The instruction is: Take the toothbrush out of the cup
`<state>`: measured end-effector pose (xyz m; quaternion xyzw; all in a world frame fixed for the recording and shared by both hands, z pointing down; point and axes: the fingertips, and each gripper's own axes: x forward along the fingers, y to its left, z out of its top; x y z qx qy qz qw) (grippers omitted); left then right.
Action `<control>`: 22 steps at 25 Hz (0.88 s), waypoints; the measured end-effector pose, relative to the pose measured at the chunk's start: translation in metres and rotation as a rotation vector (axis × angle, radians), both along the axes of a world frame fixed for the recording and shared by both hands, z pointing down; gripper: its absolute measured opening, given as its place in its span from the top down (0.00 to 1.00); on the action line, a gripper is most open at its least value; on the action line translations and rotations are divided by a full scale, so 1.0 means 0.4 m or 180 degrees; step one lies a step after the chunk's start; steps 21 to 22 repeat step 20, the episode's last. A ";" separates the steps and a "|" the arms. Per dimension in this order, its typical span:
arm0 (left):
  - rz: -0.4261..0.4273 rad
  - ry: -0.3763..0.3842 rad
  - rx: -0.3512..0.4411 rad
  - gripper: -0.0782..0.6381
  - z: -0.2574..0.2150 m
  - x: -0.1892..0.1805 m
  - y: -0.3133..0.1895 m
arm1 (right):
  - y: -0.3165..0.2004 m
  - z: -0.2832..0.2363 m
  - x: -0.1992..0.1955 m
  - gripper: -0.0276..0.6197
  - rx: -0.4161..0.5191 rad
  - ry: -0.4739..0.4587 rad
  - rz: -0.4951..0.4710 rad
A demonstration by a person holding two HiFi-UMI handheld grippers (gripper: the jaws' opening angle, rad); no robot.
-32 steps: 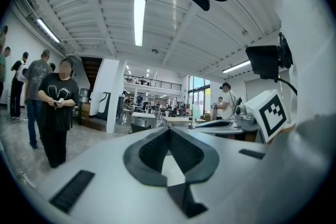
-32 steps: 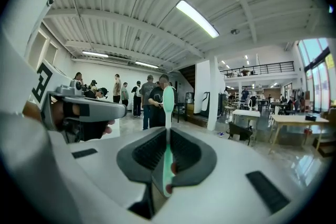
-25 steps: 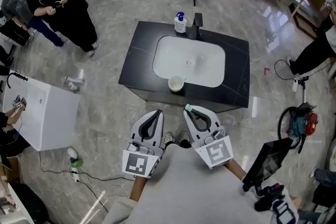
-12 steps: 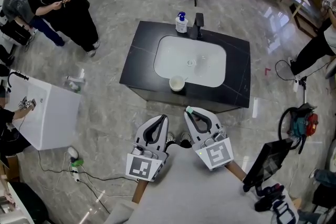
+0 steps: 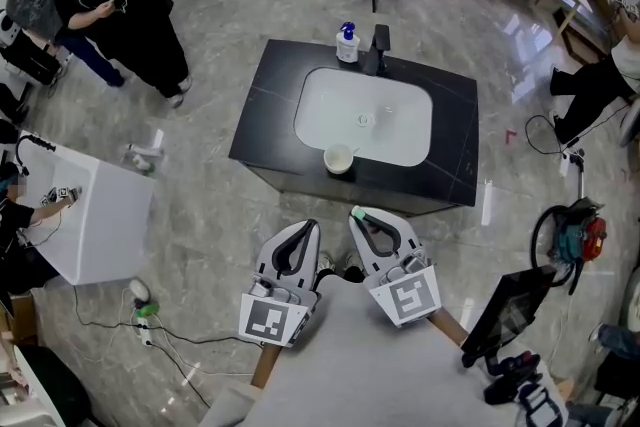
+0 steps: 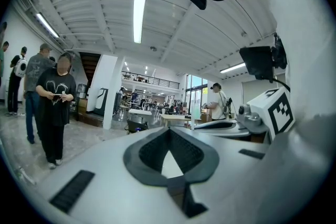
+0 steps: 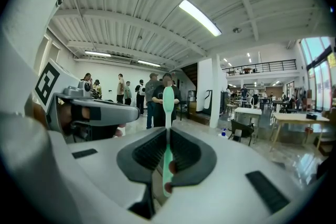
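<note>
Well clear of small white round cup (image 5: 338, 158), right gripper (image 7: 167, 131) pinches mint-green plastic toothbrush (image 7: 168, 102); slim handle could pivot loose; left gripper (image 6: 169, 131) pressed together, empty.

Lighting bright and even. Ceiling strip lights (image 6: 138, 18) at 11 o'clock in the left gripper view and 1 o'clock in the right. In the head view, glare on the polished floor (image 5: 530, 65) at 2 o'clock. Both gripper views are fisheye-bowed with black corners. The left gripper (image 6: 169, 131) shell is soft-focused near the lens.
</note>
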<state>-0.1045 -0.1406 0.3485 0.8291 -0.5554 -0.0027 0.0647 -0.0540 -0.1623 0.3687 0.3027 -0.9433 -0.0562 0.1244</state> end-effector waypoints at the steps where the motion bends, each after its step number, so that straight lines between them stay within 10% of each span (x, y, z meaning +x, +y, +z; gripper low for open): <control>1: -0.0005 -0.0007 -0.0003 0.88 0.000 0.000 -0.001 | -0.001 0.000 0.000 0.91 0.0002 0.0003 -0.0001; 22: 0.0046 -0.0148 0.0057 0.89 0.010 -0.007 0.000 | -0.010 -0.004 0.002 0.91 0.0054 -0.0046 0.0043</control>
